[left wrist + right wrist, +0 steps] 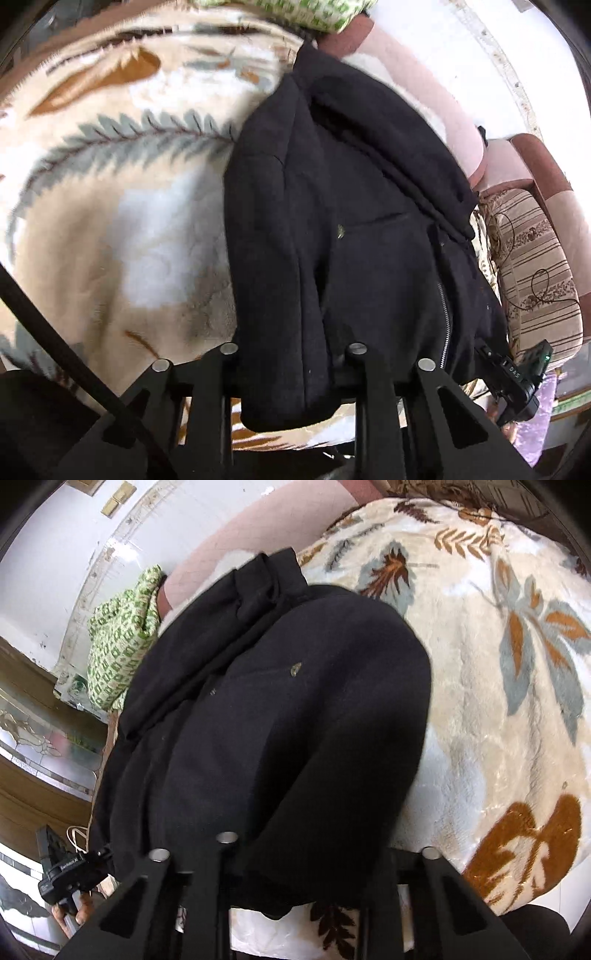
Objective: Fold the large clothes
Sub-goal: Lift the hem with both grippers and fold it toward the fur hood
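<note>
Both claws pinching black jacket hem.
Left claw [291, 373] and right claw [295, 864] grip jacket [351, 221] at the bed's [110, 221] near edge.

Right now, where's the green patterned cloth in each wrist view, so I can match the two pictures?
Left wrist view: the green cloth is at the top edge, just above the far end of the black jacket.
Right wrist view: the green cloth is at the left, beside the jacket's upper left edge.
Shared landmark: the jacket lying on the leaf-print blanket.
</note>
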`<state>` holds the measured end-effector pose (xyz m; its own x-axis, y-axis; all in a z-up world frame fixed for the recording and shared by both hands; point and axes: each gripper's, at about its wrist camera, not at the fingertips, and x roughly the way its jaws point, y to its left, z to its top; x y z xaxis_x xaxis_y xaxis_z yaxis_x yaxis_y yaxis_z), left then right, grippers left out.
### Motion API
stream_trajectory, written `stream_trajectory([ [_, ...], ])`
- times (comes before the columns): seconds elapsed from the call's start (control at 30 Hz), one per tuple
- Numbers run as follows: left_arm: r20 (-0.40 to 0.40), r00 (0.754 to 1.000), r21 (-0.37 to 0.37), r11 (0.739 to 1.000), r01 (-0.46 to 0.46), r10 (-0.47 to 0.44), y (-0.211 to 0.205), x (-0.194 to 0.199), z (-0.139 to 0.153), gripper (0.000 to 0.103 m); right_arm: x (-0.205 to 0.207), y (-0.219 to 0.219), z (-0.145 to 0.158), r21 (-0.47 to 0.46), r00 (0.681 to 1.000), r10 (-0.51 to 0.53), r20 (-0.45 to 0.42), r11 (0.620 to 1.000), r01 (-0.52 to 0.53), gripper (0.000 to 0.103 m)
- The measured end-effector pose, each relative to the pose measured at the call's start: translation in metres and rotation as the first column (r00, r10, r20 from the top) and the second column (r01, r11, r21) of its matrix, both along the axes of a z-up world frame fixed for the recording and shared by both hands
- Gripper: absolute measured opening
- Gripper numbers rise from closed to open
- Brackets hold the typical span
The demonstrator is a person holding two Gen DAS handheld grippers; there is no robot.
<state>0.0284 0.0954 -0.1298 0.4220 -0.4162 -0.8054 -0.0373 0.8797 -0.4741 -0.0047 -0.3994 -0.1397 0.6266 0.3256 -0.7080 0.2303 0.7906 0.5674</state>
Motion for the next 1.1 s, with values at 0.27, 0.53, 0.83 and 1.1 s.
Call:
stream_trajectory([
  [0.27,0.130,0.991,0.094,0.996,0.007,-0.019,-0.010,-0.031,0.037,0.016,-0.025,0.000,0.036,0.030,0.993,0.020,0.120,0.999,-0.023,0.015],
  [0.53,0.211,0.973,0.283,0.959,0.031,-0.094,-0.021,-0.051,0.044,0.020,-0.025,0.006,0.032,-0.022,0.992,0.063,0.109,0.998,-0.061,0.015],
  [0.83,0.265,0.964,0.188,0.980,-0.066,0.014,0.021,-0.034,0.047,0.071,-0.028,-0.006,0.013,-0.018,0.998,0.037,0.056,0.999,-0.036,0.025],
  [1.1,0.118,0.992,0.149,0.988,0.029,-0.046,0.015,0.011,0.004,0.074,-0.025,0.000,0.010,-0.042,0.997,0.059,0.042,0.997,-0.058,0.048],
])
